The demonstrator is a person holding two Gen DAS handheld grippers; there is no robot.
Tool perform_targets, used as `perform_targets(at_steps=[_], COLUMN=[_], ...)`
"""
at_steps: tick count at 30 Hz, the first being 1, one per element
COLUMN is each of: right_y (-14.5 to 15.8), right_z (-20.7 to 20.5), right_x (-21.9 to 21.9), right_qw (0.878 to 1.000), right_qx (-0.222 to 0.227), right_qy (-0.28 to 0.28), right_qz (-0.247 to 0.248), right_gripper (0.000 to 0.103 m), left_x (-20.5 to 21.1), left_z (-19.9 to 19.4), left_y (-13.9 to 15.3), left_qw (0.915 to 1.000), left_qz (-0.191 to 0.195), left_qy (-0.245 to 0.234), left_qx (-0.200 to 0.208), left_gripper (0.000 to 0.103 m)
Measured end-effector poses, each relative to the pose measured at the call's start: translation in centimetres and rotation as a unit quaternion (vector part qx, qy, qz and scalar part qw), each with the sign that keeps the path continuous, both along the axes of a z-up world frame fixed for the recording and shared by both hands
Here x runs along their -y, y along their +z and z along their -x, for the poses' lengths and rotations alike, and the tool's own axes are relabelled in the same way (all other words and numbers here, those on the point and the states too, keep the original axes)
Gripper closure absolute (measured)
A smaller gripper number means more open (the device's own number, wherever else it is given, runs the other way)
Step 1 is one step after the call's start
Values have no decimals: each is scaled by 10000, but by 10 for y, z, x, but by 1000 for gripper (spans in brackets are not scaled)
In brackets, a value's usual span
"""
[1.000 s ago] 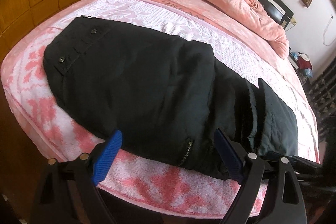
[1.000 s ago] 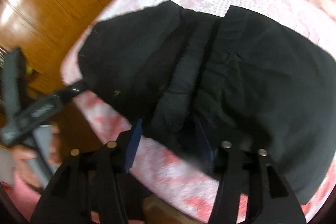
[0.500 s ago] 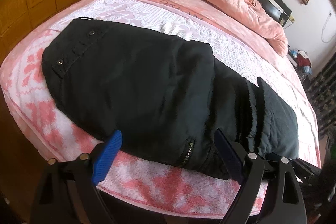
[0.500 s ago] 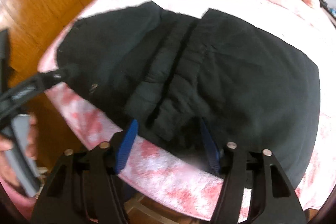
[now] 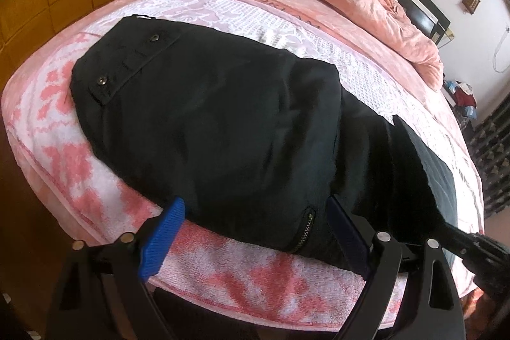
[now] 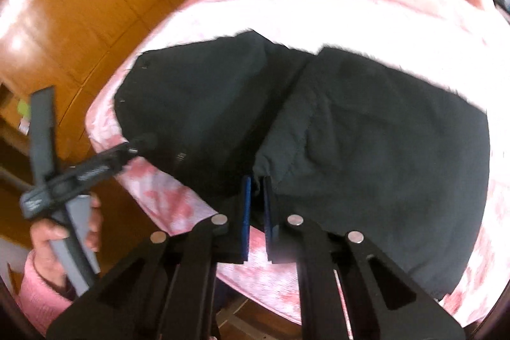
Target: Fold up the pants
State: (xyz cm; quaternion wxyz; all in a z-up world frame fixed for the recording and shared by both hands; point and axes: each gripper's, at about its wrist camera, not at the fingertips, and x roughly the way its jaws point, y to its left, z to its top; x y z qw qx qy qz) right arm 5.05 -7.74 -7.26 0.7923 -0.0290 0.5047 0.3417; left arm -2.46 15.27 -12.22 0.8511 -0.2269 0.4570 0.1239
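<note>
Our right gripper point(image 6: 256, 206) has just closed on the pants point(image 6: 350, 133) at the bed's point(image 5: 223, 270) near edge, ready to fold; our left gripper point(image 5: 251, 236) stays open.

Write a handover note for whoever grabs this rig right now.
Left gripper: open, straddling the near edge of the pants by the zip pocket, gripping nothing.
Right gripper: jaws have just closed, apparently pinching the pants at the middle crease.
Pants: flat across the bed, waistband at the left in the left wrist view.
Done: laid out, seemingly folded once.
Left: close left gripper, fold over, smooth.
</note>
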Motion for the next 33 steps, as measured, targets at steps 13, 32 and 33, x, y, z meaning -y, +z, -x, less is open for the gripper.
perform_targets(at_steps=[13, 32, 33], right_y=[-60, -31, -37], right_z=[-12, -36, -36], right_x=[-31, 219, 225], right_qw=[9972, 9764, 9746], right_qx=[-558, -751, -833], right_qy=[225, -2023, -2074], right_qz=[434, 131, 129], right_gripper=[94, 39, 32], left_x=[0, 100, 106], left_z=[3, -39, -40], left_y=[1, 12, 11], left_qw=[10000, 9921, 9911], left_qz=[-37, -238, -279], left_qy=[18, -1235, -1304], left_qx=[-77, -23, -44], left_gripper=[13, 13, 13])
